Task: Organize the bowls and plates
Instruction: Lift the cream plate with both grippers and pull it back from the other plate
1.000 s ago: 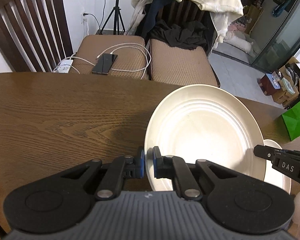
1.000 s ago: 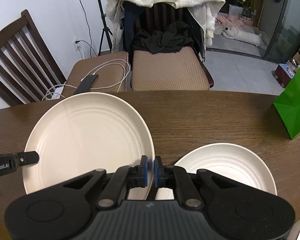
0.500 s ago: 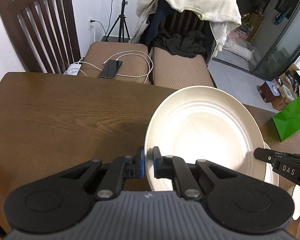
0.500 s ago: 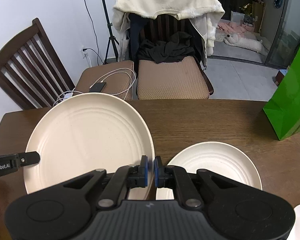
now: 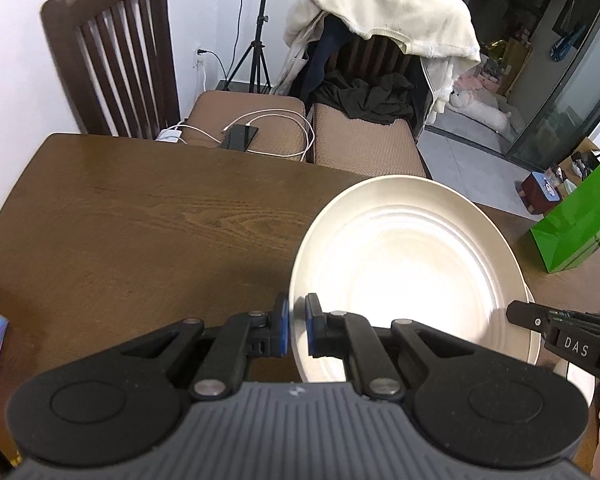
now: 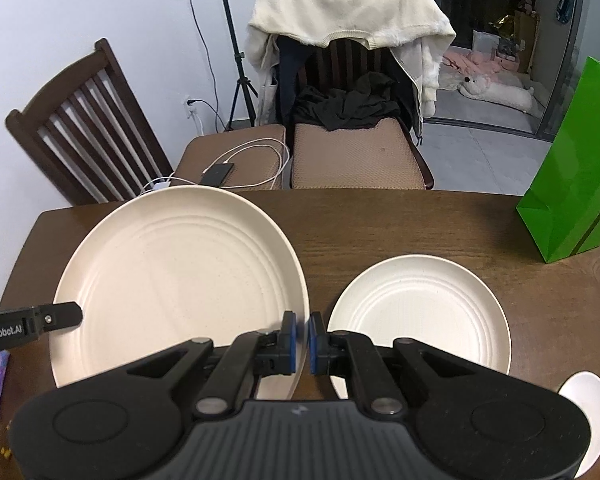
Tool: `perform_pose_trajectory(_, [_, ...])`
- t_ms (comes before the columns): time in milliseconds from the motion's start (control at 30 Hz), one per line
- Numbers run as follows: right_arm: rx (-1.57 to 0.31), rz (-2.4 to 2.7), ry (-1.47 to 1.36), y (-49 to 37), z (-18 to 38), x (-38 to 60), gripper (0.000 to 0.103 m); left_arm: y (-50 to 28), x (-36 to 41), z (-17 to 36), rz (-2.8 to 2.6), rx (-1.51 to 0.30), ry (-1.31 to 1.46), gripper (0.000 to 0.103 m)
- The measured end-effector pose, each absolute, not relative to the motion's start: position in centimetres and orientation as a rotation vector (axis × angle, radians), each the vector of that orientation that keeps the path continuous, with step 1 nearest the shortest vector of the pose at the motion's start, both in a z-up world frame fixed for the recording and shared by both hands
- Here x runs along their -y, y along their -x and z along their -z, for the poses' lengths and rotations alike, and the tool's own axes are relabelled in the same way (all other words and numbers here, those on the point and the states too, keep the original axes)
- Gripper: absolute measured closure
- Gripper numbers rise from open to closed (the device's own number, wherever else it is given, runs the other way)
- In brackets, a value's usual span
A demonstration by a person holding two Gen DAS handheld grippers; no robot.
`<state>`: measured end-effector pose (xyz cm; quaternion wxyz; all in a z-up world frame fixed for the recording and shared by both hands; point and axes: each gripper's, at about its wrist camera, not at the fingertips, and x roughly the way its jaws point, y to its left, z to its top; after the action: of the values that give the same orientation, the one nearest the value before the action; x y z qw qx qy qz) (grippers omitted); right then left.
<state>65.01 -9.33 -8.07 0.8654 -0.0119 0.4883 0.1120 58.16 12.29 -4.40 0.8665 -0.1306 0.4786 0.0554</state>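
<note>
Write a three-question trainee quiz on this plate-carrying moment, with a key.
1. True or false: both grippers grip the same large plate.
2. What lies on the table beside the large plate? A) a smaller plate B) a mug C) a fork
3. Fill in: the bag at the table's right edge is ____.

Key:
1. True. The left gripper and right gripper have their jaws shut on opposite rims.
2. A
3. green

free: table [image 5: 140,232] left | blocked: small plate [image 6: 420,312], green bag [image 6: 568,184] right
</note>
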Motion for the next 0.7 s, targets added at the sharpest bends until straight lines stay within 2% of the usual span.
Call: perform_pose_trajectory(700, [-1.002, -0.283, 0.042, -56.0, 4.5, 9.1, 0.097, -49.8, -12.6, 1.3, -0.163, -0.959, 0.299, 0.094])
